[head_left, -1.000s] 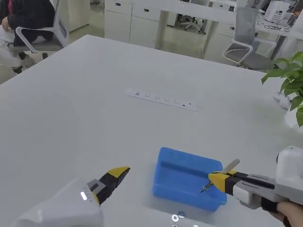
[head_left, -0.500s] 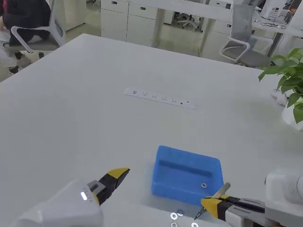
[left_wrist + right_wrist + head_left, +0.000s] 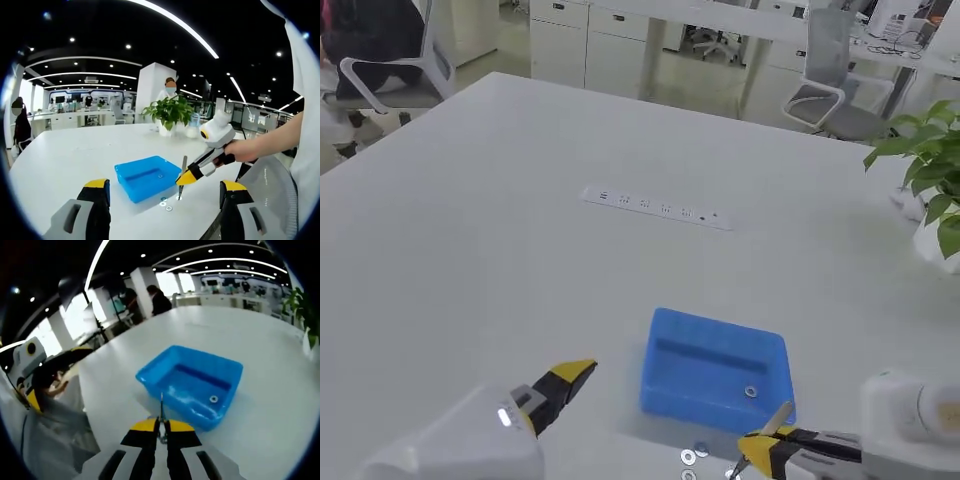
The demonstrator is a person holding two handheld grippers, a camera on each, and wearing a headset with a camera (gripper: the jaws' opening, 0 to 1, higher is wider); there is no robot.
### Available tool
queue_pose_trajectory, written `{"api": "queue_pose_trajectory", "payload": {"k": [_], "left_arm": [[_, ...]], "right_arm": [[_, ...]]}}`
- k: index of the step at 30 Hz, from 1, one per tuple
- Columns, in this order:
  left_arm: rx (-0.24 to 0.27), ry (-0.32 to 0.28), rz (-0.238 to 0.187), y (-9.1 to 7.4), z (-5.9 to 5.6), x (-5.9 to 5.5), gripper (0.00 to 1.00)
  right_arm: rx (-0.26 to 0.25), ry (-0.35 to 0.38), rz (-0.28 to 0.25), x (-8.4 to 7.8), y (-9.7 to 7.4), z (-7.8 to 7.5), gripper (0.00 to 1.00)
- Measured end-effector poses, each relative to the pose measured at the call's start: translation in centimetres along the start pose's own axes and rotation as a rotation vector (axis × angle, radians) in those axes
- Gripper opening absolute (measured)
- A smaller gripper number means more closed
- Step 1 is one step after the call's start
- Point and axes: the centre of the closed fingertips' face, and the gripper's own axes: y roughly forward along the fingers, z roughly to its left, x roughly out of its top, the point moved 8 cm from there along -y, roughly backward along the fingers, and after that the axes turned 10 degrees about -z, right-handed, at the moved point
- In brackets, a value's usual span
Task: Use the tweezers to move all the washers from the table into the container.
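A blue container (image 3: 718, 345) sits near the table's front edge with one washer (image 3: 750, 392) inside it. A few washers (image 3: 689, 458) lie on the table just in front of it. My right gripper (image 3: 760, 452) is shut on the tweezers (image 3: 161, 410), whose tip (image 3: 735, 470) points down beside those loose washers. In the left gripper view the tweezers (image 3: 182, 172) stand over the washers (image 3: 169, 208) next to the container (image 3: 142, 177). My left gripper (image 3: 575, 375) hovers open left of the container, its jaws wide apart (image 3: 164, 189).
A white power strip (image 3: 657, 210) lies mid-table. A potted plant (image 3: 930, 170) stands at the right edge. Office chairs (image 3: 840, 85) and cabinets are beyond the table, and a person sits at the far left (image 3: 370, 40).
My right gripper with the tweezers has pulled back from over the container and come down toward the loose washers. A washer now lies in the container. The left gripper has barely moved.
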Motion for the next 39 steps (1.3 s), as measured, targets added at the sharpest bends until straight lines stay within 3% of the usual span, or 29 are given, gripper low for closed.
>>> {"api": "queue_pose_trajectory", "payload": {"k": [7,15,18,22,27,39], "left_arm": [[-0.001,0.001,0.006,0.0,0.0,-0.1,0.92],[-0.004,0.012,0.017,0.0,-0.1,-0.2,0.91],[-0.008,0.016,0.025,0.1,-0.1,-0.3,0.91],[-0.009,0.022,0.032,0.1,-0.1,-0.3,0.91],[-0.01,0.018,0.031,0.0,-0.1,-0.3,0.91],[-0.015,0.015,0.027,0.1,-0.2,-0.3,0.91]], "right_arm": [[0.018,-0.036,0.015,-0.3,-0.1,0.9,0.04],[0.048,-0.291,0.073,-0.5,0.0,2.8,0.04],[0.044,-0.335,0.083,-0.5,0.1,3.2,0.04],[0.026,-0.308,0.069,-0.4,0.2,2.9,0.03],[0.018,-0.177,0.011,0.1,-0.3,2.1,0.03],[0.01,-0.172,-0.031,2.9,-1.5,1.4,0.03]]}}
